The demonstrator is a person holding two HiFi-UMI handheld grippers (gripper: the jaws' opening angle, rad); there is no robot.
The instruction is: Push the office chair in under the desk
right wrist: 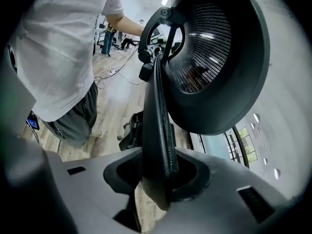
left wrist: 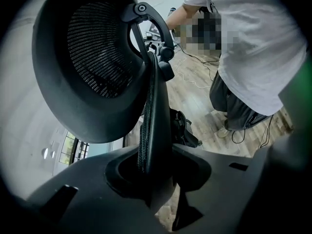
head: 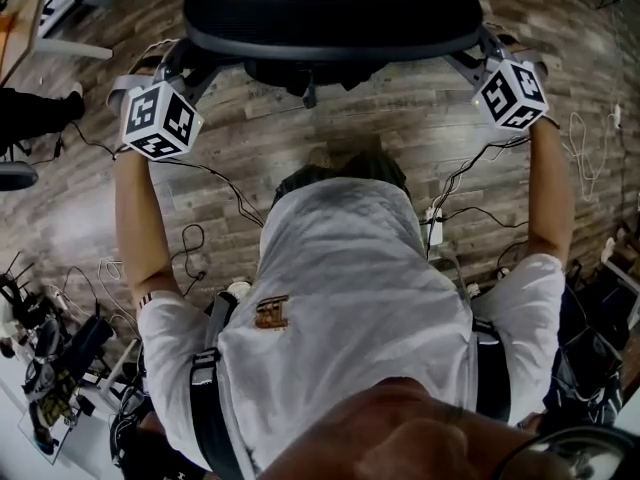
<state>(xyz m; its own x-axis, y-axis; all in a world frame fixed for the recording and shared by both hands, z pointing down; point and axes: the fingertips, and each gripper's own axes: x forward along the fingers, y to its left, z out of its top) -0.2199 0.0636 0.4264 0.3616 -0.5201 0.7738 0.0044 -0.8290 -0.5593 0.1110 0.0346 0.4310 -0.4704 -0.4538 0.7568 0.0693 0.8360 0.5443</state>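
Observation:
The black office chair's backrest runs across the top of the head view, seen from above. My left gripper clamps its left end and my right gripper clamps its right end. In the left gripper view the jaws are shut on the backrest's thin mesh-lined rim, with the mesh headrest above. The right gripper pinches the same rim from the other side, below the headrest. The seat and wheels are hidden, and I see no desk.
Wood-plank floor lies under the chair, with loose cables and a power strip close to my feet. Cluttered gear sits at lower left. A dark bag rests on the floor behind the chair.

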